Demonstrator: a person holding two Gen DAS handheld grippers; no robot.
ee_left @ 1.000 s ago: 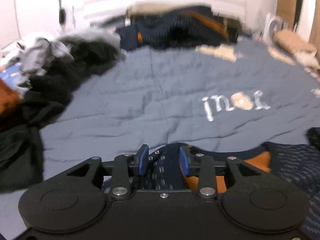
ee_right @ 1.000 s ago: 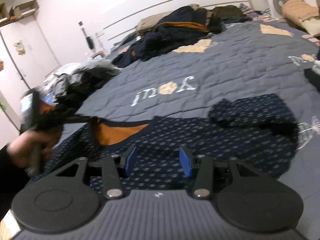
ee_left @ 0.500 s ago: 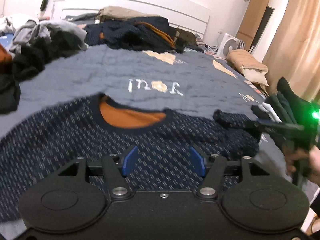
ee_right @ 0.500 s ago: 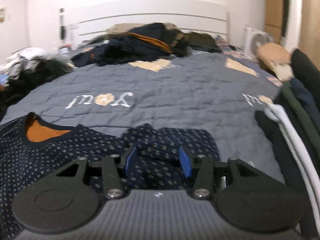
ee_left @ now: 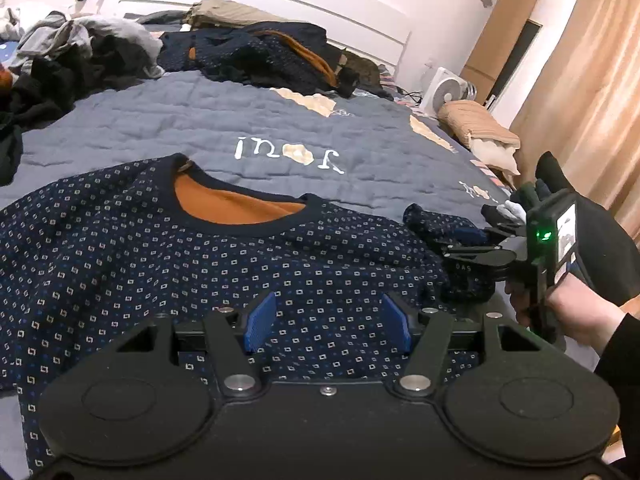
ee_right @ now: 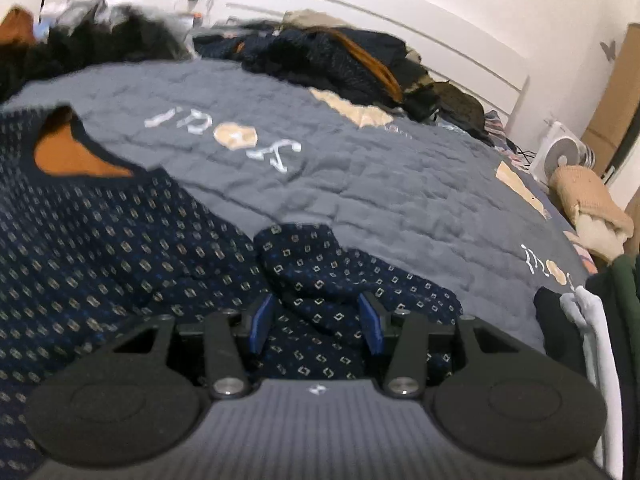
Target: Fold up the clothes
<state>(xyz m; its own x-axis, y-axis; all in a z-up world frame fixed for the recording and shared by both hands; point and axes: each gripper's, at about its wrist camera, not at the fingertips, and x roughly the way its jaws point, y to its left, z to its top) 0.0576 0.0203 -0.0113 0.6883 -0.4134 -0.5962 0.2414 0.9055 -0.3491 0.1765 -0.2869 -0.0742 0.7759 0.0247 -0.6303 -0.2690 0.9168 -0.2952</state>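
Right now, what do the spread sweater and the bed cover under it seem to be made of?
The sweater looks like a soft matte knit, navy with small woven-in squares and an orange, possibly fleecy lining at the neck. The bed cover looks like quilted matte cotton or similar: grey-blue, puckered stitch lines, sewn-on letters.

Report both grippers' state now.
Left gripper: open, empty, above the sweater.
Right gripper: open around the bunched sleeve, not clamped.

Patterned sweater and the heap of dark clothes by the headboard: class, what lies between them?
Only bare grey quilt with its stitched lettering separates the sweater from the heap; the left wrist view shows it best.
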